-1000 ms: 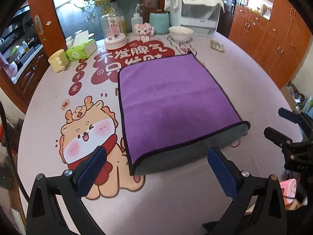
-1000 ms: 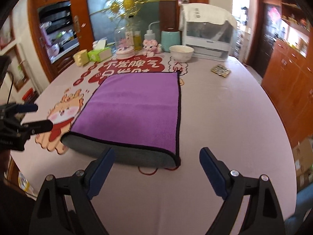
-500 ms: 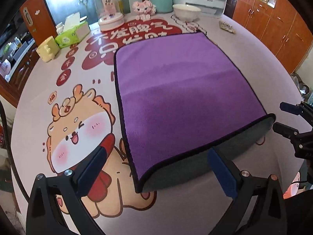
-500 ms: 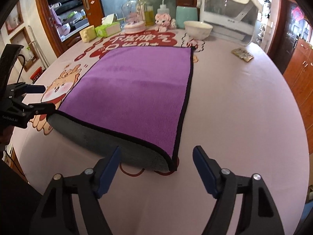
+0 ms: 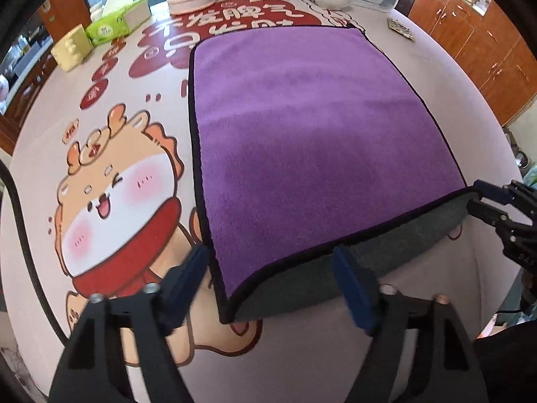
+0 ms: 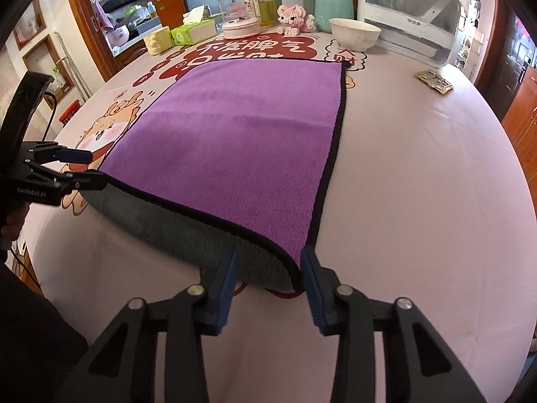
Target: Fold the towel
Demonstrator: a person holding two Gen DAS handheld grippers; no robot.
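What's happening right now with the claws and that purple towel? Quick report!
Left gripper open, straddling towel's near left corner. Right gripper open at the near right corner. Towel flat, already doubled over. Nothing in the way.

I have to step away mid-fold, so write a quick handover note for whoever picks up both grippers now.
Left gripper: open, fingers straddling the near left corner of the purple towel.
Right gripper: open, straddling the near right corner.
Towel lies flat on the table, already folded once, grey underside showing along the near edge.
Left to do: close on both corners, carry them to the far edge, release.
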